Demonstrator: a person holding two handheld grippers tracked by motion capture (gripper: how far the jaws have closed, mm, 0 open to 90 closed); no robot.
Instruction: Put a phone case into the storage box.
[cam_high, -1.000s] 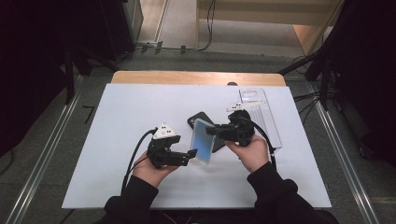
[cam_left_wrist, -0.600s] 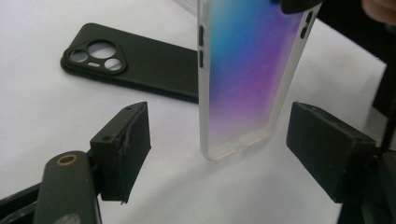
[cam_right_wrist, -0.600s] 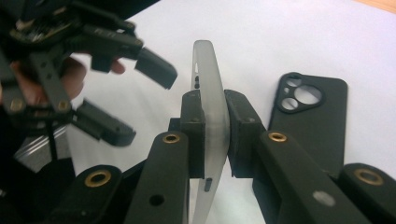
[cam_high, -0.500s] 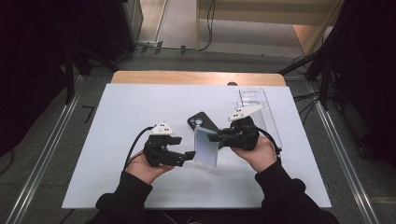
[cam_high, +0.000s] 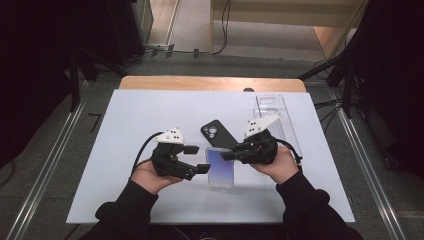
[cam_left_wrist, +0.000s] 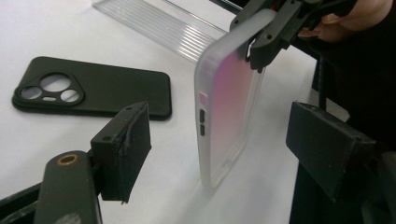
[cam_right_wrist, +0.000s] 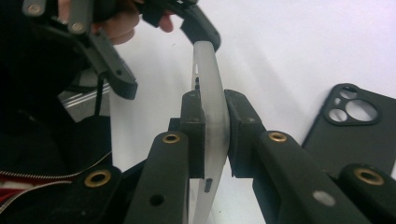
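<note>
A phone in a frosted clear case (cam_high: 220, 170) shows a purple-blue screen and is held near the table's middle front. My right gripper (cam_high: 229, 155) is shut on its upper end; in the right gripper view the pads (cam_right_wrist: 192, 126) press both faces of the case (cam_right_wrist: 212, 84). My left gripper (cam_high: 204, 168) stands open at the phone's left edge. In the left gripper view the phone (cam_left_wrist: 229, 102) sits between the two pads (cam_left_wrist: 127, 149) with a gap on each side, its lower end down by the table.
A black phone case (cam_high: 218, 134) lies camera holes up just behind the phone. A clear ribbed plastic tray (cam_high: 278, 117) lies at the back right of the white table top (cam_high: 140, 115). The person's sleeves reach in from the near edge.
The phone has come a little toward the near edge and lower, with its screen turned more upward. Both hands have shifted only slightly.
</note>
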